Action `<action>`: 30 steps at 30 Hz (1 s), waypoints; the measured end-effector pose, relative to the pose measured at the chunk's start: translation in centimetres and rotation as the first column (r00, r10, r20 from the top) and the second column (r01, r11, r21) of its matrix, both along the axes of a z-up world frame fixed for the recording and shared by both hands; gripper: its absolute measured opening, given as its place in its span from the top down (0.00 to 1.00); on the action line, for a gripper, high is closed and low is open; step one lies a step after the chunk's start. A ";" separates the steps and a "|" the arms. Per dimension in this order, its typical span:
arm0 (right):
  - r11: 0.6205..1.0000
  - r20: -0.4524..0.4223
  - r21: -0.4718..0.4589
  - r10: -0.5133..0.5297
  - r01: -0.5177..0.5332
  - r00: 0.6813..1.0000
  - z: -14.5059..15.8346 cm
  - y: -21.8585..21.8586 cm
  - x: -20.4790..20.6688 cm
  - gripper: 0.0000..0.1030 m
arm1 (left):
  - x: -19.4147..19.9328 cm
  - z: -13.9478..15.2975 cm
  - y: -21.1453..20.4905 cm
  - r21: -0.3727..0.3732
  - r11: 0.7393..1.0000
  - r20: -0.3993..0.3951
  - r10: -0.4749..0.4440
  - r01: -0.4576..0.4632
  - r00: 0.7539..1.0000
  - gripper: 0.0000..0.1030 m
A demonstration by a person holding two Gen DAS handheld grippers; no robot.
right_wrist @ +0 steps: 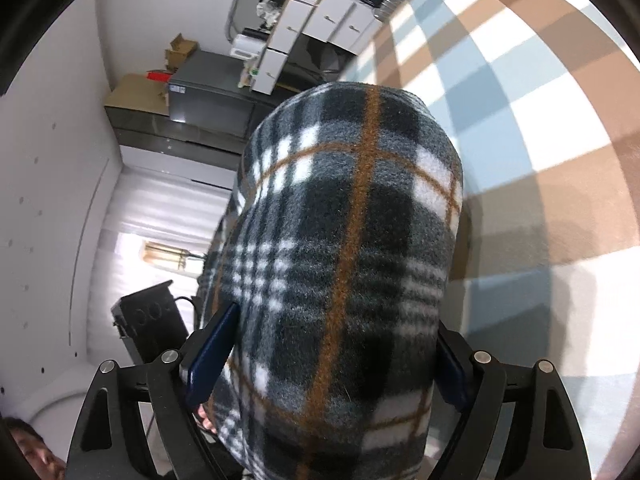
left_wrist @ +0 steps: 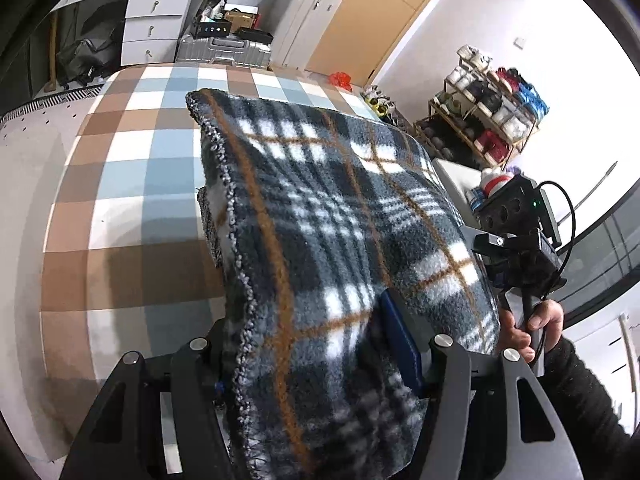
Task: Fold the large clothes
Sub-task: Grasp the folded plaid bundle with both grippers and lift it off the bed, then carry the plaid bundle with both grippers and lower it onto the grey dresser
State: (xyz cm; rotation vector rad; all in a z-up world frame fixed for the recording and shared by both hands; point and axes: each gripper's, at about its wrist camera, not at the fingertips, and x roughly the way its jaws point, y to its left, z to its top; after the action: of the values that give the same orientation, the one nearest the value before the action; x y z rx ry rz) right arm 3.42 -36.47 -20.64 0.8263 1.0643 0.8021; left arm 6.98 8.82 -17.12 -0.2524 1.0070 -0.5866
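While held up over the bed: one folded plaid fleece garment point(left_wrist: 340, 216), clear of the checked cover point(left_wrist: 132, 168), above its middle squares.
Garment count: one, dark grey with white checks and brown lines; folded into a thick bundle, stitched edge on its left side in the left wrist view.
Grippers: two, one at each side of the bundle.
Left gripper point(left_wrist: 316, 344): clamped on the plaid fleece garment; one blue pad point(left_wrist: 402, 344) pressed into the fabric, the other hidden behind the bundle.
Right gripper point(right_wrist: 332, 356): jaws standing wide, gripping the plaid fleece garment point(right_wrist: 348, 220); two blue pads point(right_wrist: 212, 356) showing, one against each flank.
Hands: one seen, a hand point(left_wrist: 536, 328) in a dark sleeve on the right gripper's handle, beyond the right edge of the bundle.
Bed cover: one, checked brown, blue and white.
Past the far edge: one white drawer unit point(left_wrist: 154, 24), one silver suitcase point(left_wrist: 226, 50).
Right of the bed: one shoe rack point(left_wrist: 486, 112).
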 end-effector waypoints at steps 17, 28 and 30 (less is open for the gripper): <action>0.996 0.052 0.047 0.074 -0.077 0.996 4.6 7.7 3.9 0.16 | 0.4 3.5 6.1 -0.041 0.995 0.002 0.089 -0.089 0.996 0.44; 0.972 0.076 0.102 0.203 -0.210 0.976 7.2 19.0 6.9 0.16 | -0.3 6.2 14.1 -0.017 0.968 0.073 0.249 -0.249 0.966 0.44; 0.967 0.071 0.111 0.221 -0.228 0.973 7.0 21.5 7.4 0.16 | -0.3 6.0 15.9 -0.004 0.961 0.073 0.277 -0.277 0.958 0.44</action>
State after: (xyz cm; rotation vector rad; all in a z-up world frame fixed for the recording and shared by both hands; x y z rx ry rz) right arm 10.82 -14.93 -13.60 0.7857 1.0789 1.0839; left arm 6.67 24.73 -11.13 -0.3577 0.8840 -0.3348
